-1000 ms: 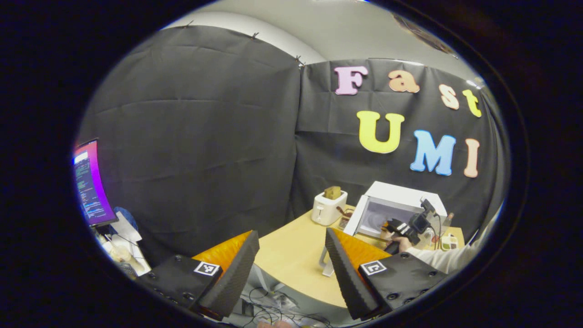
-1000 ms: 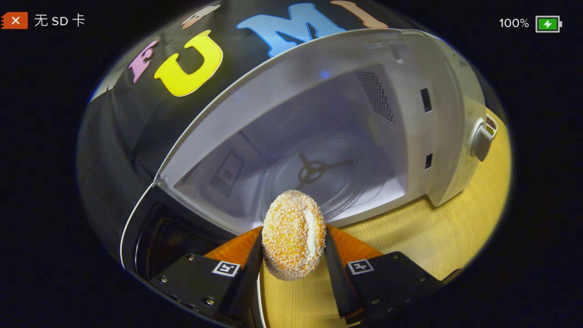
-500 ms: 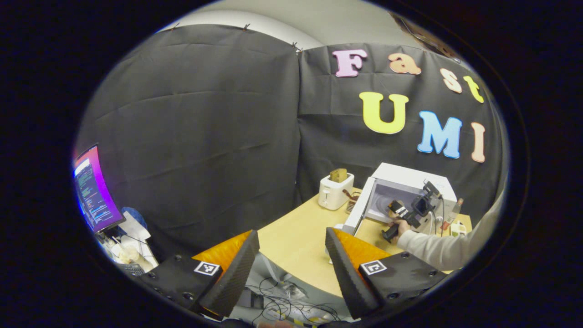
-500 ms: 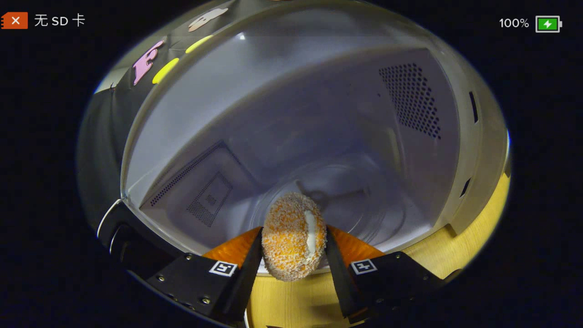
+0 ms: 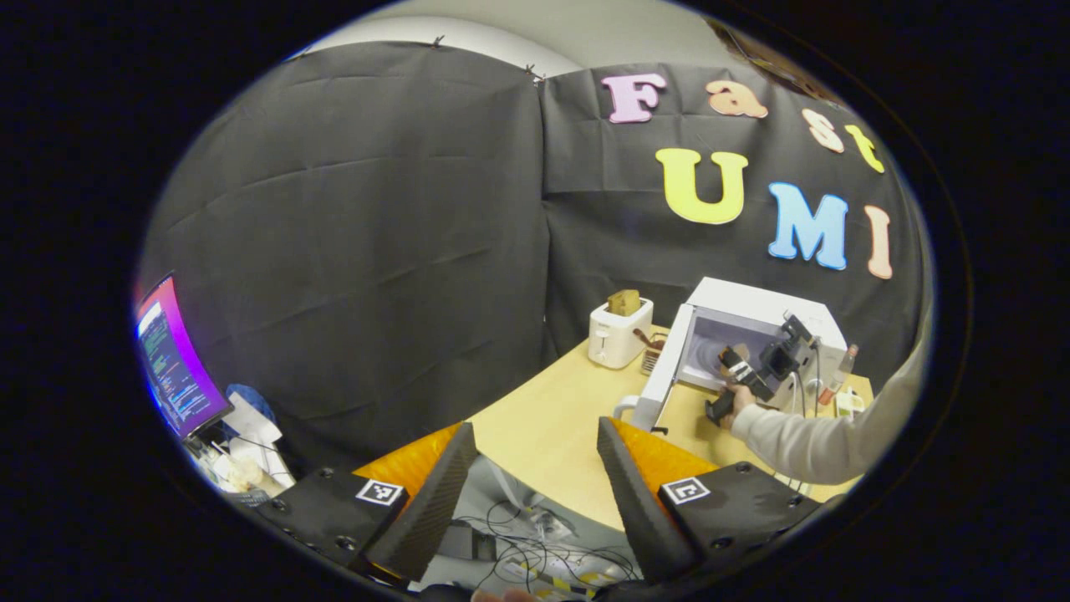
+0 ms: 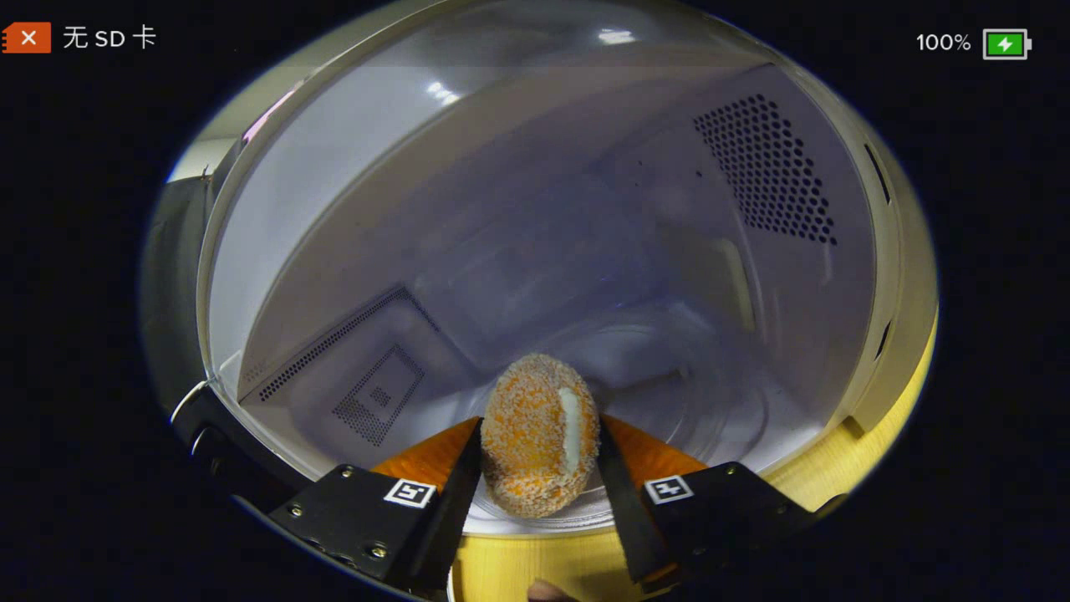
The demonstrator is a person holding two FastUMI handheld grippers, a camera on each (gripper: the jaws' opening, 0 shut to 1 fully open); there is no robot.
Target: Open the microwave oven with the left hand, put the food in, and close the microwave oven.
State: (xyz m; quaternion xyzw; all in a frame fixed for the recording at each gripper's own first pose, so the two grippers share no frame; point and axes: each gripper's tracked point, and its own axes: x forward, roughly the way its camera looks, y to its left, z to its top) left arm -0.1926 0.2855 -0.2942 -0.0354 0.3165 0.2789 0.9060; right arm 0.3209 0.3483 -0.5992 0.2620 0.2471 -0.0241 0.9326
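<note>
At the left, our left gripper hangs with fingers apart and nothing between them, well back from the desk. Farther right, the microwave stands with its door swung open. Our right gripper is clamped on the breaded bun, held at the mouth of the cavity, above the front edge of the glass plate. The plate lies straight ahead and below, so we judge a short push forward, then release
</note>
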